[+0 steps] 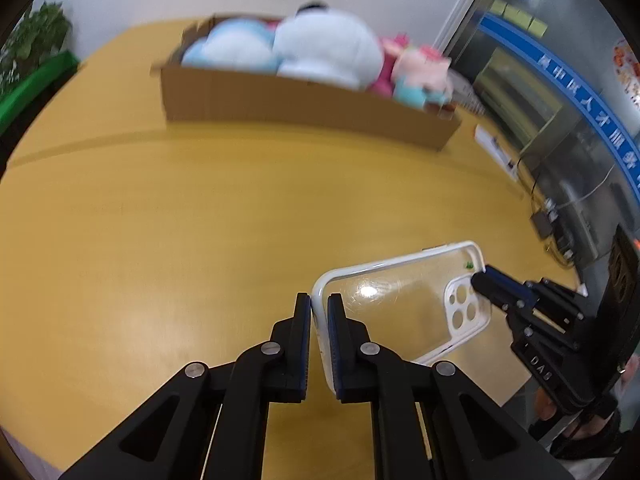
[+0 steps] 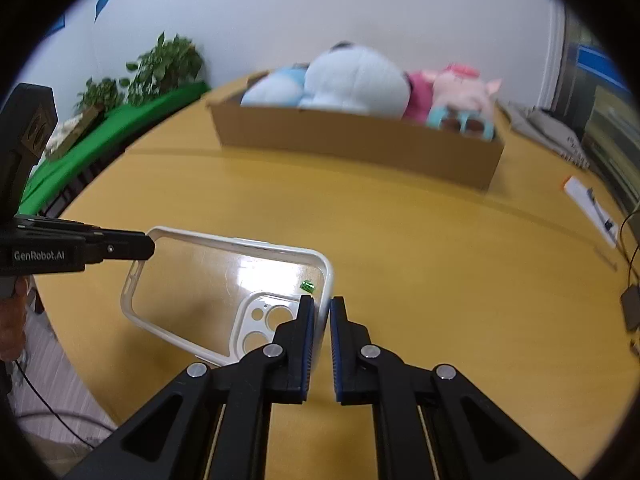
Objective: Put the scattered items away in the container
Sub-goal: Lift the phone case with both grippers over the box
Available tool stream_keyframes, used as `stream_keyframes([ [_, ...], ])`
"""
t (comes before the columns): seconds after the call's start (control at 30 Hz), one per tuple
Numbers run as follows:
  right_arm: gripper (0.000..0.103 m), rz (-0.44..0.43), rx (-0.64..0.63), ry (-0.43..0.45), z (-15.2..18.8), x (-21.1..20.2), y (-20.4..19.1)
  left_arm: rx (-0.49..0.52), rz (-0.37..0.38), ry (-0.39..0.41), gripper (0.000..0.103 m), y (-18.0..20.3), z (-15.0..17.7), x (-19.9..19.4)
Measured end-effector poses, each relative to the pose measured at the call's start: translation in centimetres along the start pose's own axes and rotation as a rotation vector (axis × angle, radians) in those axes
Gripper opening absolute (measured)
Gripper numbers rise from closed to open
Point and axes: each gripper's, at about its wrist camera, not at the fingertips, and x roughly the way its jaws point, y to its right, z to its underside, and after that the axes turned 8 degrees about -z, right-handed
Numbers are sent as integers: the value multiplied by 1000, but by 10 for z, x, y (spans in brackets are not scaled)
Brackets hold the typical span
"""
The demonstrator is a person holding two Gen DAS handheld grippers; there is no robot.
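Left gripper (image 1: pixel 319 308) pinches one short rim of the case (image 1: pixel 400 300); right gripper (image 2: pixel 322 312) pinches the opposite short rim, by the camera cutout. Case hangs between them above the table (image 1: pixel 160 220), well short of the box (image 1: pixel 304 108). I judge it light, thin and flexible: clear glossy back, white bumper edge, likely slippery. Rim is the sensible hold; squeezing the clear panel could bow it. Box is matte cardboard, open-topped, already heaped with soft plush toys (image 1: pixel 320 48). Table is smooth yellow wood.
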Motion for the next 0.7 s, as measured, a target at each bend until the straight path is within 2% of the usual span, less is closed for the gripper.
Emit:
stream_keyframes([
  [0.2,7,76,-28,190,-87,-21,25,77,17,177,8,21,-103,-26],
  [0.37,7,123,-51,324,-163,-25,47,129,8,290,8,32,-191,-35],
  [0.53,7,131,-40,391,-232,-8,72,151,-23,327,8,36,-270,-22],
  [0.7,7,127,-22,390,-288,25,101,141,-24,322,8,28,-336,7],
])
